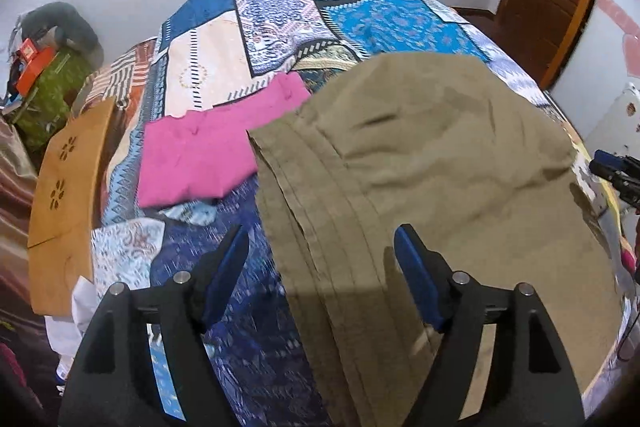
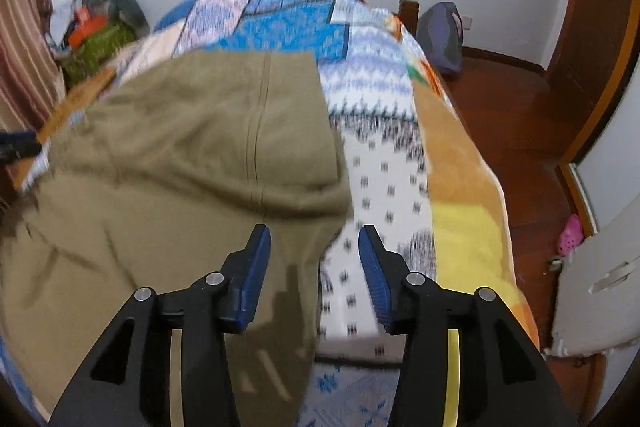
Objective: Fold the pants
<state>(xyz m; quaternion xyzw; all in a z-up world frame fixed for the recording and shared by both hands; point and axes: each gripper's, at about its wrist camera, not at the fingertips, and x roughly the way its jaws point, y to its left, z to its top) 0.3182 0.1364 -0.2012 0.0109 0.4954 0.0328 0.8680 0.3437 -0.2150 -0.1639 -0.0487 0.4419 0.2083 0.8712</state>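
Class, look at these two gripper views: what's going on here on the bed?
A person is folding khaki pants on a bed with a patchwork bedspread, using a handheld gripper in each hand. The pants lie folded over on themselves. The left gripper hangs open above their stacked edges, and the right gripper hangs open over their right edge; neither holds any cloth. A folded pink garment lies beside the pants.

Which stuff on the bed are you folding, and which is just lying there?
For the job:
khaki pants
left gripper
right gripper

Just lying about:
pink garment
patchwork bedspread
wooden board
backpack
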